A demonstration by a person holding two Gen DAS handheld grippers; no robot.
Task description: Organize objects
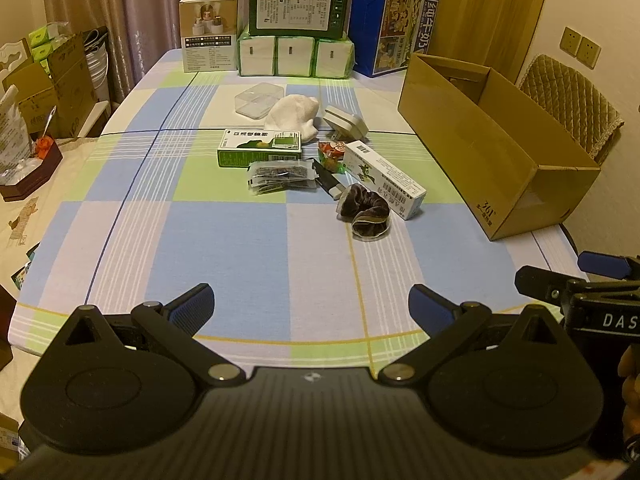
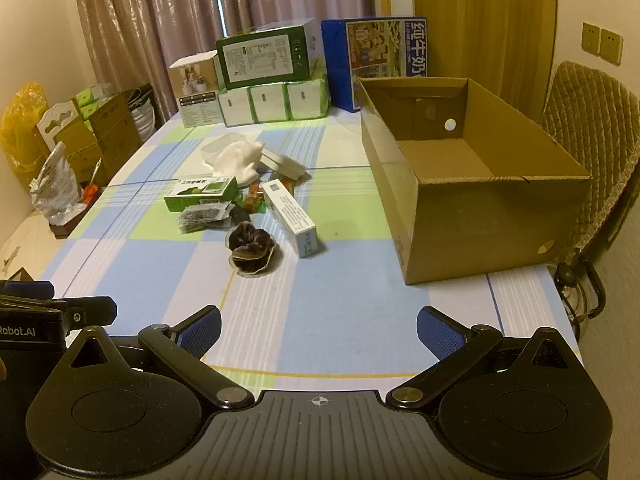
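Right wrist view: cardboard box [image 2: 460, 184] bare inside, both tools [image 2: 319, 334] [image 1: 310, 308] spread wide, holding nothing.

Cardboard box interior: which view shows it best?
Right wrist. It looks down into the cardboard box, showing a bare floor and back wall. Left wrist shows mainly its outer side; floor hidden.

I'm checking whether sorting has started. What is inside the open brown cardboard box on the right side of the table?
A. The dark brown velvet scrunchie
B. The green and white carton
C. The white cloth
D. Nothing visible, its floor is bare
D: the right wrist view looks into the open brown cardboard box and shows only bare floor, while the dark brown velvet scrunchie lies out on the checked tablecloth.
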